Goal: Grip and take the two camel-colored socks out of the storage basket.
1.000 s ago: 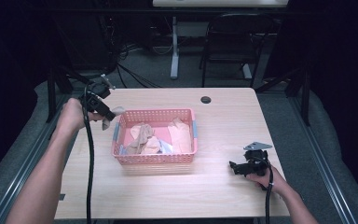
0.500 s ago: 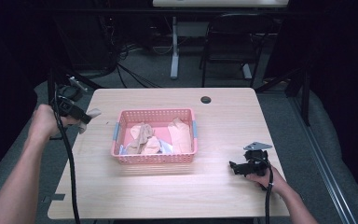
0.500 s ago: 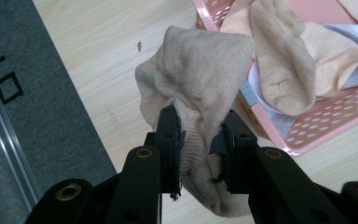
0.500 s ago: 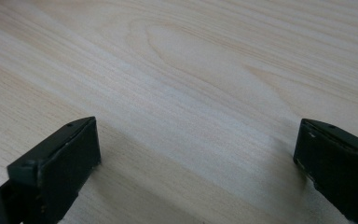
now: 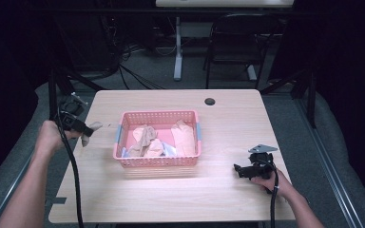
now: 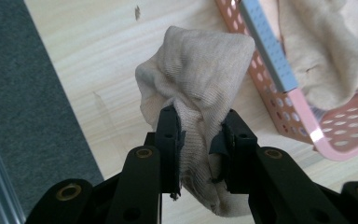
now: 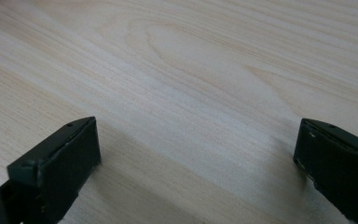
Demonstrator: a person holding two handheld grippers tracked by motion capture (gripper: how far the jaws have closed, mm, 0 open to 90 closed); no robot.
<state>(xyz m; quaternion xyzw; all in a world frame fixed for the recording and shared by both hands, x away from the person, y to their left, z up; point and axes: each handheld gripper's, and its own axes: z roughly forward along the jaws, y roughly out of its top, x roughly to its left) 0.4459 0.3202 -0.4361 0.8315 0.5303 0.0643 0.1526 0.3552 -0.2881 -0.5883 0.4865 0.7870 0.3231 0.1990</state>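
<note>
One beige sock [image 6: 198,79] is clamped in the left gripper [image 6: 198,140]; right gripper [image 7: 196,154] gapes.

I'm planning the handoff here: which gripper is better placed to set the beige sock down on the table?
Left. The left gripper is already shut on the sock, over the table's left edge beside the pink basket. The right gripper sits open and empty on the table, across the basket.
</note>
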